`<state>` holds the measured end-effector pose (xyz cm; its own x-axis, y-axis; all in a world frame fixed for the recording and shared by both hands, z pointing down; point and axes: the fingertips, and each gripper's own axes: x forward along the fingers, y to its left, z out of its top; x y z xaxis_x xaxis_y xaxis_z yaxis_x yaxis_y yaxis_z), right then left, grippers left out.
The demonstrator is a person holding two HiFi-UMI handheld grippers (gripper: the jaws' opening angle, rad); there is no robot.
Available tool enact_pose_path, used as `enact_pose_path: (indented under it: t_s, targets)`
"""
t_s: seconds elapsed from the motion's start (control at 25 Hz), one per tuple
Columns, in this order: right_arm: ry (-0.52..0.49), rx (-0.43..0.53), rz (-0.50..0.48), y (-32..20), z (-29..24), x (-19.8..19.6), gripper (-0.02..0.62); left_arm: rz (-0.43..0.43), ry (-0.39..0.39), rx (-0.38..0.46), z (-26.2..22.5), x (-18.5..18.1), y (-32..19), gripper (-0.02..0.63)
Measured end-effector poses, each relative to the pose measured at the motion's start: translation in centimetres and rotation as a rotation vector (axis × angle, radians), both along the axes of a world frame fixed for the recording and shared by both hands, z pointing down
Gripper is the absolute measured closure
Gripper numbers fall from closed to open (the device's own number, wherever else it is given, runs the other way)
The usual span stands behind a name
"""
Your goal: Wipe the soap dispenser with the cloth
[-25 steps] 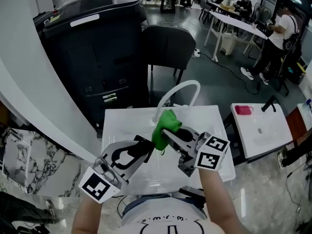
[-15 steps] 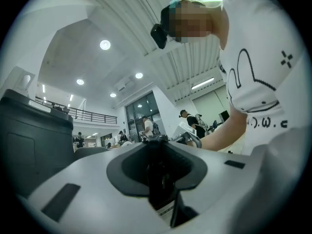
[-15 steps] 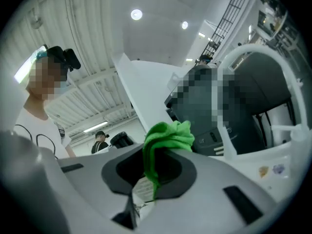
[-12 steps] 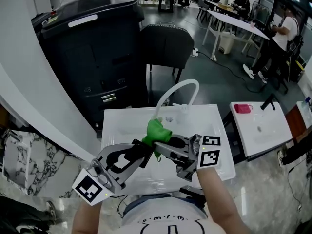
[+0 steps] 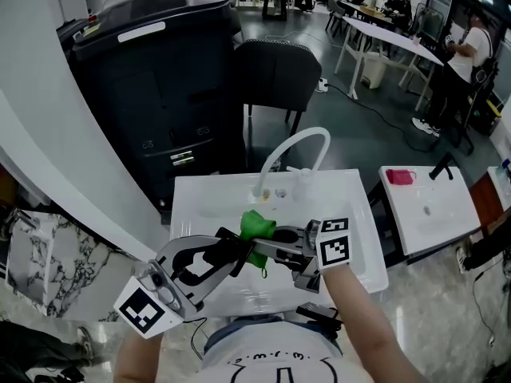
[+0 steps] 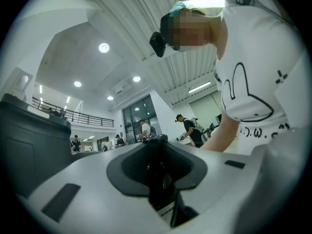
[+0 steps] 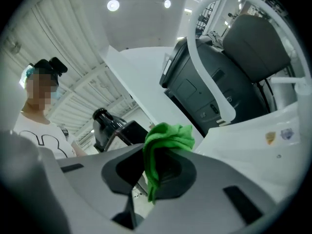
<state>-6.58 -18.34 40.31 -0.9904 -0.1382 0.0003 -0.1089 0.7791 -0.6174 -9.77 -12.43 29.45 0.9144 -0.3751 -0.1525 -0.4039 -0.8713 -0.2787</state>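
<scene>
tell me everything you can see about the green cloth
The green cloth is a soft, bright green rag, crumpled into a bunch. The right claw is shut on it, with folds bulging out past the tips and a strip hanging below. It's held in the air over the white sink, close beside the dark soap dispenser; whether they touch can't be told.

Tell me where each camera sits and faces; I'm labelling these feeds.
Head view: on the person's head, facing steeply down at the sink; left tool, right tool, forearms, shirt show.
Left gripper view: on the left tool, facing back at the person's shirt, past the gripped dispenser.
Right gripper view: on the right tool, facing the faucet past its cloth; the person's head shows.
Shared: head and right gripper views show cloth and faucet.
</scene>
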Motion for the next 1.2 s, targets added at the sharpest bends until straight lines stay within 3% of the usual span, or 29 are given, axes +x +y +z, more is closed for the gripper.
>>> enact_pose_path:
  t_s: [0.08,0.16,0.4,0.56,0.92,1.08,1.2]
  targets:
    - [0.053,0.038,0.008,0.0,0.4,0.0,0.546,0.008,-0.042,0.039,0.1,0.4,0.4,0.514]
    - [0.036,0.074,0.030,-0.2,-0.7,0.3,0.547,0.020,-0.092,0.070,0.6,0.9,0.8,0.514]
    - [-0.261,0.099,0.045,-0.3,-7.8,1.4,0.547,0.080,-0.221,0.177,1.6,2.7,2.0,0.514]
    - [-0.339,0.094,0.008,0.3,-9.5,1.0,0.546,0.111,-0.269,0.232,2.7,3.8,2.8,0.514]
    - [-0.174,0.007,0.017,-1.2,-4.9,-0.7,0.548,0.167,-0.345,0.283,3.9,4.7,3.9,0.512]
    - [-0.006,0.011,0.027,-2.2,-2.1,-1.3,0.548,0.186,-0.399,0.296,4.9,4.8,4.0,0.512]
    - [0.145,0.060,0.042,-2.7,-0.5,-1.1,0.548,0.215,-0.510,0.351,6.5,4.8,4.3,0.512]
